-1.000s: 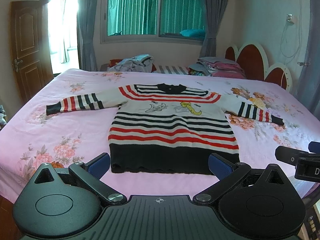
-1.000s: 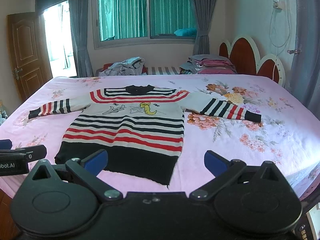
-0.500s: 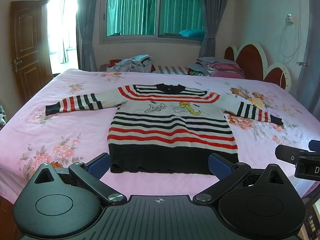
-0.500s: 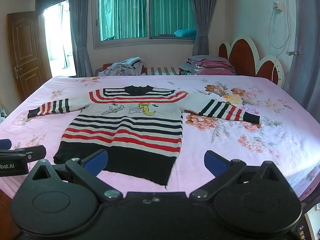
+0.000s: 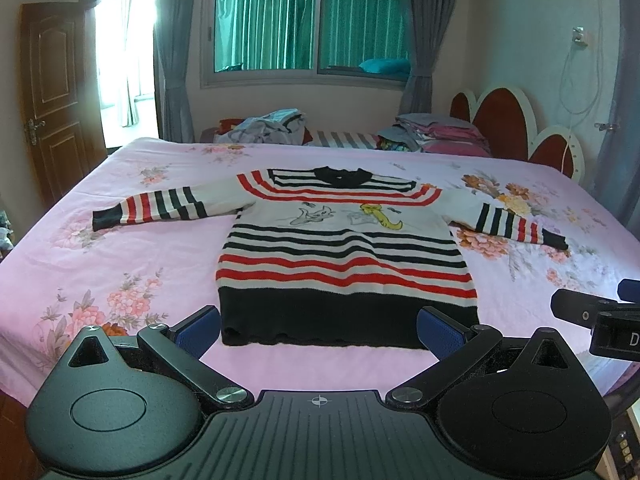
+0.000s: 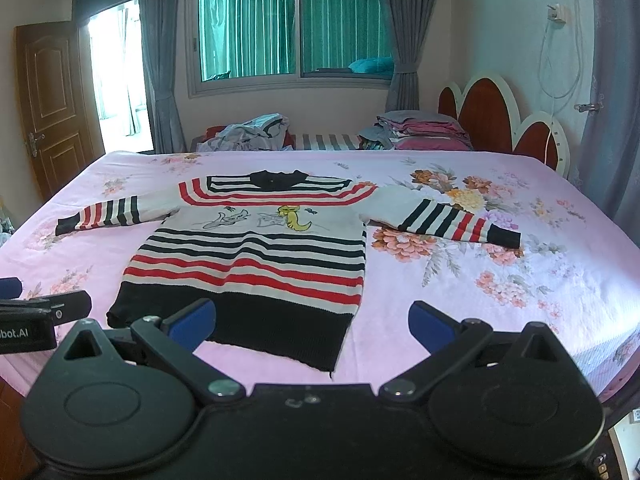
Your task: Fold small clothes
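A small striped sweater [image 5: 344,256] [image 6: 256,256] in black, red and white lies flat and face up on the pink bed, sleeves spread to both sides, black hem nearest me. A cartoon print crosses its chest. My left gripper [image 5: 318,332] hovers open just short of the hem, its blue pads wide apart with nothing between them. My right gripper [image 6: 312,324] is open too, above the hem's right corner. Each gripper shows at the edge of the other's view: the right gripper [image 5: 600,320], the left gripper [image 6: 36,316].
The pink floral bedsheet [image 5: 120,264] covers a wide bed. A loose clothes pile [image 5: 264,128] and folded stack [image 5: 436,132] sit beyond its far edge. A red headboard [image 5: 508,124] stands at the right, a wooden door [image 5: 52,92] at the left.
Both grippers have drifted slightly back from the sweater, which sits a little higher in the views. Neither has touched the fabric.
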{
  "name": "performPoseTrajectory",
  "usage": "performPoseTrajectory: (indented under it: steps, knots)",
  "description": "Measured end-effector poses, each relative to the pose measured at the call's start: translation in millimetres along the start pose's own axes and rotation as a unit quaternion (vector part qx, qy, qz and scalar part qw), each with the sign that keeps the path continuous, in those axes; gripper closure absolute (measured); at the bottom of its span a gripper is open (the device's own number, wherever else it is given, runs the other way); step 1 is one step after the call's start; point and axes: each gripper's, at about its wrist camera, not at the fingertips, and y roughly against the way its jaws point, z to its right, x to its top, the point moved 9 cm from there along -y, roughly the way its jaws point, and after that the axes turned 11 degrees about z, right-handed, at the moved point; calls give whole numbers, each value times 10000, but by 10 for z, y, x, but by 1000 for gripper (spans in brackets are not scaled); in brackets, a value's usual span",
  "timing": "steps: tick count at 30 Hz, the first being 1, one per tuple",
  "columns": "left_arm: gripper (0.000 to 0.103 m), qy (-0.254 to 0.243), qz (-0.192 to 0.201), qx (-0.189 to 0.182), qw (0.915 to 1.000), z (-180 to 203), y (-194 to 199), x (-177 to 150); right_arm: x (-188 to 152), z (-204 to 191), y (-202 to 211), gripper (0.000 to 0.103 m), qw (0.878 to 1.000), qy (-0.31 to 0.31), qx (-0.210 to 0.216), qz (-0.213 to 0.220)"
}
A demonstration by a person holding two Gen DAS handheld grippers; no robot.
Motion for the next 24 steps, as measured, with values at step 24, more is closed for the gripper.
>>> performPoseTrajectory:
  steps: [24]
  knots:
    - [0,9,5,23,10000,-31,-17,-18,-8,22,-4,0,10000,-8,5,0]
